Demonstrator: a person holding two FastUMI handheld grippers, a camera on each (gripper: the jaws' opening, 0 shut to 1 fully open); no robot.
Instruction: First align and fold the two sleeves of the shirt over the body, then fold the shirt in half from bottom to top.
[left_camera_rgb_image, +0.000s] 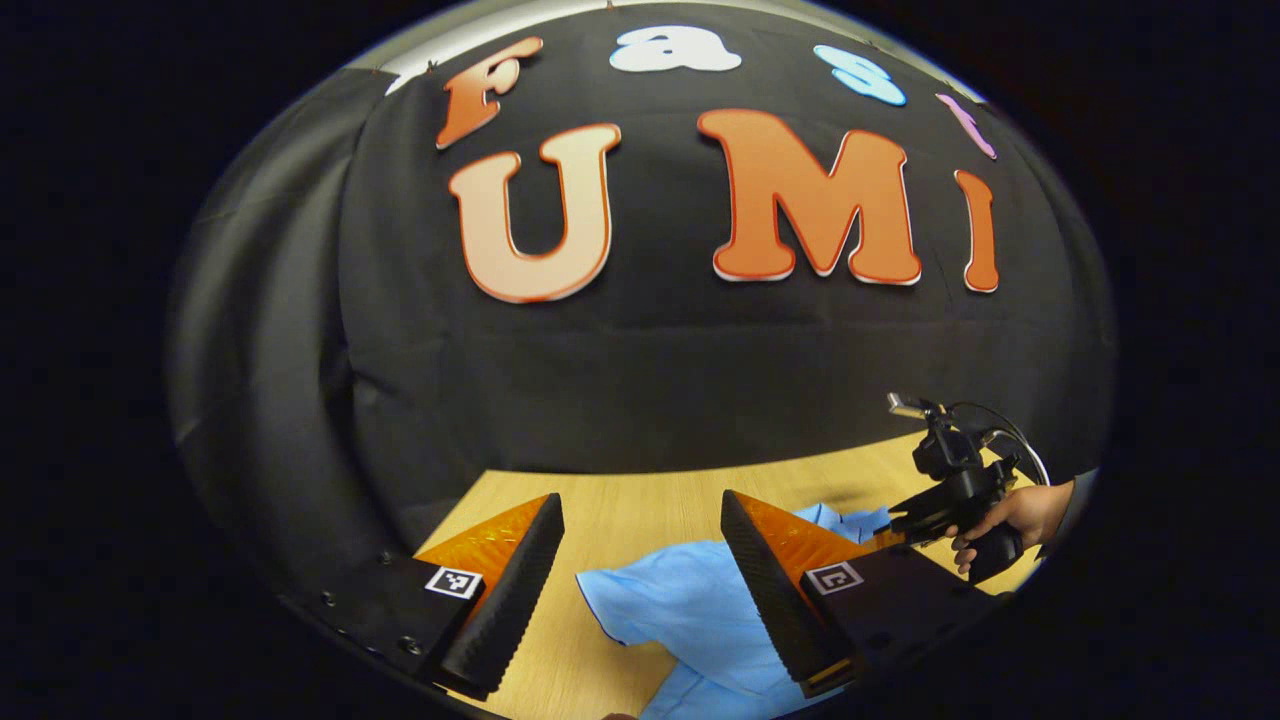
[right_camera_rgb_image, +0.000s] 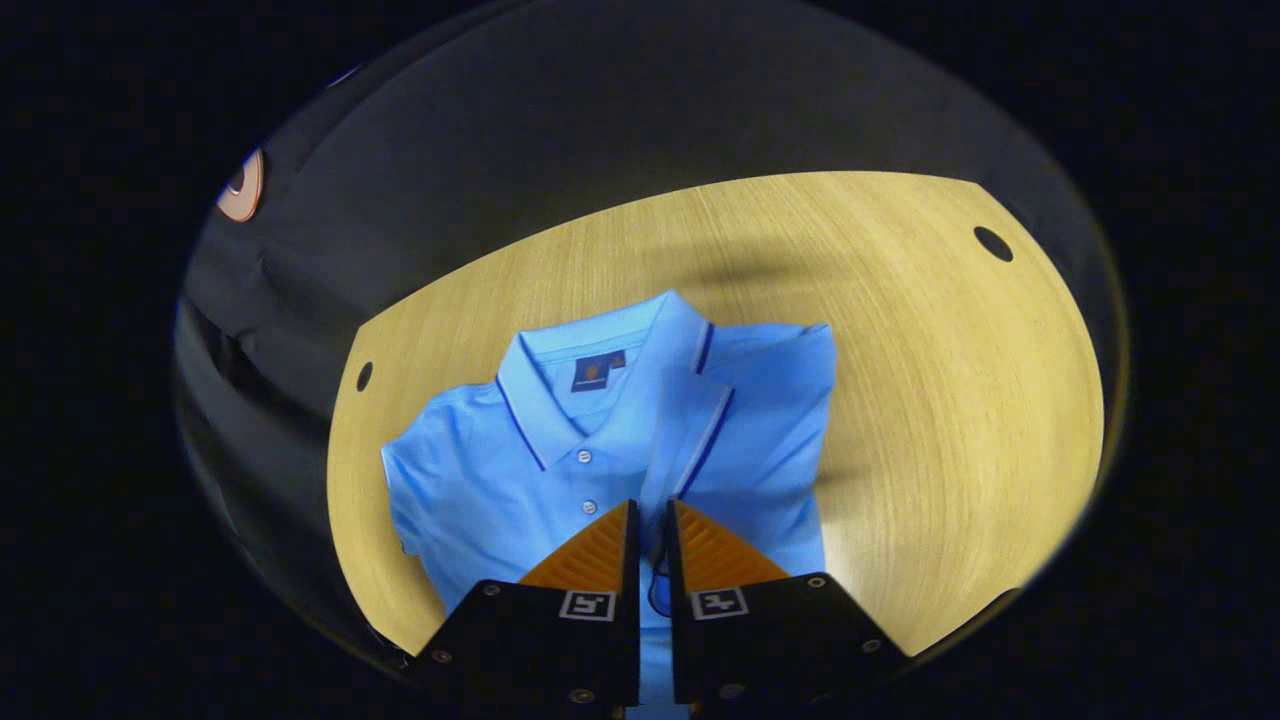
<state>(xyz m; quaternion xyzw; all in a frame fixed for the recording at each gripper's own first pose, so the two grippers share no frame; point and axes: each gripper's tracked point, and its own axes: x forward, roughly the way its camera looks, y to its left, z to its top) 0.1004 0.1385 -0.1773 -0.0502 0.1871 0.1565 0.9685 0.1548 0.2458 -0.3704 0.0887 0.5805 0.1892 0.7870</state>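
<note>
In the left gripper view we see the left gripper (left_camera_rgb_image: 640, 560) with its jaws spread wide, released, nothing between them, hovering above the light wooden table (left_camera_rgb_image: 640, 505). Under and between its fingers lies part of the light blue short-sleeved polo shirt (left_camera_rgb_image: 690, 615) — one sleeve or edge of it, flat on the wood. Farther right in the same view, the right gripper (left_camera_rgb_image: 900, 525) is held by a person's hand (left_camera_rgb_image: 1015, 520) low over the shirt's far edge.

In the right gripper view the shirt (right_camera_rgb_image: 520, 470) lies on the table (right_camera_rgb_image: 930, 400), collar away from us, left sleeve (right_camera_rgb_image: 410, 490) spread out, the right sleeve (right_camera_rgb_image: 775, 400) folded in over the body. The right gripper (right_camera_rgb_image: 652, 530) sits at the placket below the collar with its jaws nearly together — clenched on a pinch of blue fabric, it seems, though we cannot tell for sure that both fingers press it.
</note>
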